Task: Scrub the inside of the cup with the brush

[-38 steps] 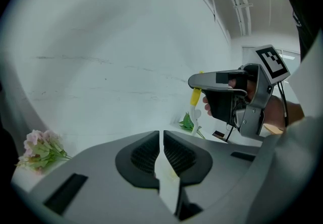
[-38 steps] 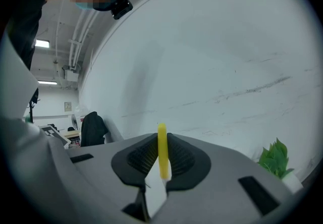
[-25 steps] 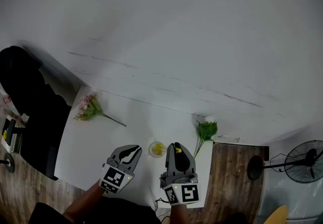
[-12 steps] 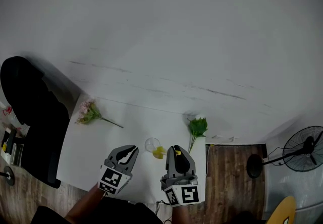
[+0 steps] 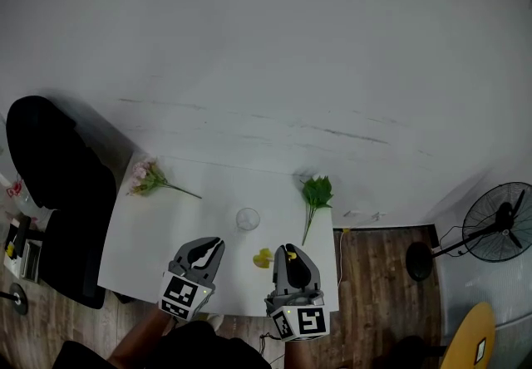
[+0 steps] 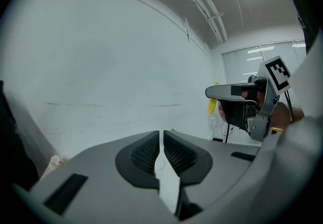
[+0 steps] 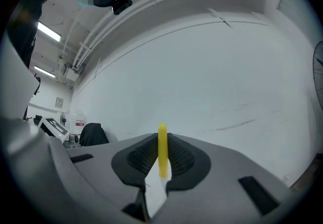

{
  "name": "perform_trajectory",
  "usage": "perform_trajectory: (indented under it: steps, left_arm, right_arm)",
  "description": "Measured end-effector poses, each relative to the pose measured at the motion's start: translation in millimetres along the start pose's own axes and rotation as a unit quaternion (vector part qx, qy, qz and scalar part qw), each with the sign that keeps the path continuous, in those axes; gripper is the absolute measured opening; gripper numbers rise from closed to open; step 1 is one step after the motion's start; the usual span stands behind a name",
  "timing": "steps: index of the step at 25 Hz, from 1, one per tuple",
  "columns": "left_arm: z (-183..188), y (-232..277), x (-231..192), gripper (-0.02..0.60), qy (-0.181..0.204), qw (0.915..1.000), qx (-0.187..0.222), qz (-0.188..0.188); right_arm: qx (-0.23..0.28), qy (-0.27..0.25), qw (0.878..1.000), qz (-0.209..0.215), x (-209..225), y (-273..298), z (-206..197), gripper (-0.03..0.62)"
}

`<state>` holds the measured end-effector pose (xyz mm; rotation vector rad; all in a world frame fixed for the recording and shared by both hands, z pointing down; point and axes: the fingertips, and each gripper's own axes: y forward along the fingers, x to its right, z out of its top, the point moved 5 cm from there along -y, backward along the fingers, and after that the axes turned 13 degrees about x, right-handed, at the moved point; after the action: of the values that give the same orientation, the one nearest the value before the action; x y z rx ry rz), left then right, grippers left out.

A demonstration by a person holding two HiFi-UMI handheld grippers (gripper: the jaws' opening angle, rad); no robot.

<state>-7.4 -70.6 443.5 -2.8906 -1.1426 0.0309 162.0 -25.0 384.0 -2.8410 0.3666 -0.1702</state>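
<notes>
Yellow brush clamped in right gripper, cup upright just beyond, clear of brush, left gripper closed, empty.

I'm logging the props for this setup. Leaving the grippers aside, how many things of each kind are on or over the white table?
Plant sprigs: 2 (pink-flowered sprig, green leafy sprig)
Clear glass cup: 1
Yellow brush, held in right gripper: 1
Total: 4

Pink flwrs, grn sprig, fan
</notes>
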Motion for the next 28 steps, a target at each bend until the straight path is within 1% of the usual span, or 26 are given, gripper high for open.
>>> perform_trajectory:
  steps: [8, 16, 19, 22, 28]
  left_arm:
    - [9, -48, 36, 0.043, 0.006, 0.9999, 0.012, 0.003]
    - [14, -100, 69, 0.043, 0.012, 0.9997, 0.021, 0.007]
    - [16, -116, 78, 0.043, 0.016, 0.9996, 0.024, 0.010]
    - [17, -129, 86, 0.043, 0.019, 0.9994, 0.027, 0.013]
    - [15, -150, 96, 0.043, 0.019, 0.9994, 0.024, 0.016]
  right_arm:
    - [-0.003, -0.001, 1.000, -0.011, -16, -68, 9, 0.064]
    - [-0.007, 0.001, 1.000, -0.016, -37, -128, 10, 0.064]
    - [-0.010, 0.004, 1.000, -0.021, -43, -147, 9, 0.064]
    - [-0.013, 0.001, 1.000, -0.017, -49, -162, 7, 0.064]
    - [-0.022, 0.005, 1.000, -0.021, -58, -186, -1, 0.064]
